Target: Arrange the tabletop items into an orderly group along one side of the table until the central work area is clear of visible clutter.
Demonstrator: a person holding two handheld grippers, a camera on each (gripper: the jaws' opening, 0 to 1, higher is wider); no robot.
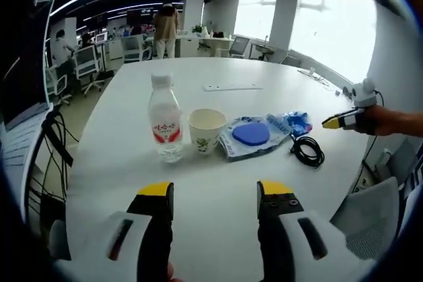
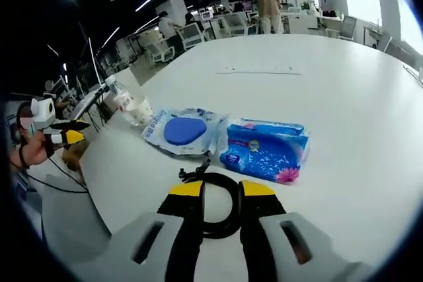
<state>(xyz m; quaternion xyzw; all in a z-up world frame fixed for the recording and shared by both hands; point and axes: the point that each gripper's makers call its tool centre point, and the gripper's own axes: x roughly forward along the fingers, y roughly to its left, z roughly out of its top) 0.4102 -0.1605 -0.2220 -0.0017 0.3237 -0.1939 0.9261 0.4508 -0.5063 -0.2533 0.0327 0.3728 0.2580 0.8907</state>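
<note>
A clear water bottle with a red label stands on the white table, with a paper cup just to its right. Beside them lie a wet-wipes pack with a blue lid, a blue tissue pack and a coiled black cable. My left gripper is open over bare table, short of the bottle and cup. My right gripper hovers over the cable with a narrow gap between its jaws and nothing in it. Beyond it lie the tissue pack and wipes pack.
A thin white strip lies farther out on the table. The right gripper and a hand come in at the table's right edge. The left gripper shows at the left. Office chairs and a standing person are behind.
</note>
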